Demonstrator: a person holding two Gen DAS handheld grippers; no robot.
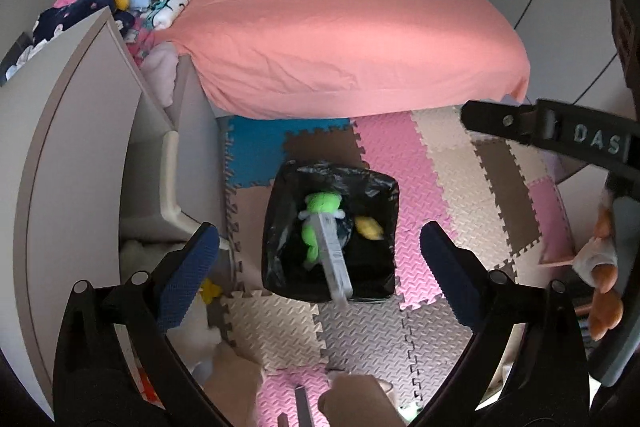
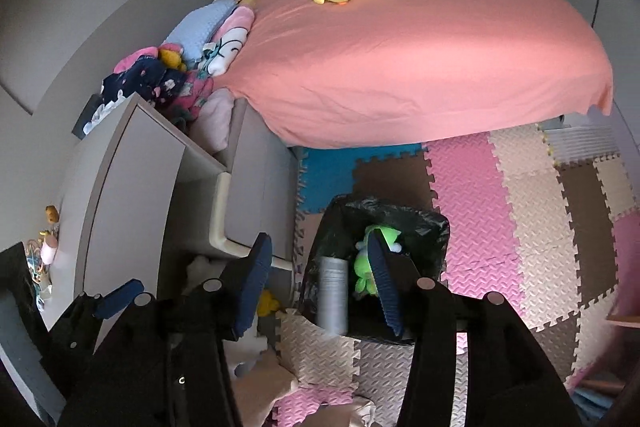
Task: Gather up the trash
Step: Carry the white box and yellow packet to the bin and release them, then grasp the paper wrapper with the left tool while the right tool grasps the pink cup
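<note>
Foam floor tiles (image 1: 460,163) beside the bed (image 1: 360,39) carry the lined bin (image 1: 384,187) below both tongs, left gripper (image 1: 320,267) wide open, right gripper (image 2: 320,279) half open, both empty, grey tube (image 1: 334,259) apparently dropping in beside a green toy (image 1: 316,203).

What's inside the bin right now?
In the bin: a green plush, a yellow item and a grey tube, blurred at its near rim. The black liner hides anything underneath.
</note>
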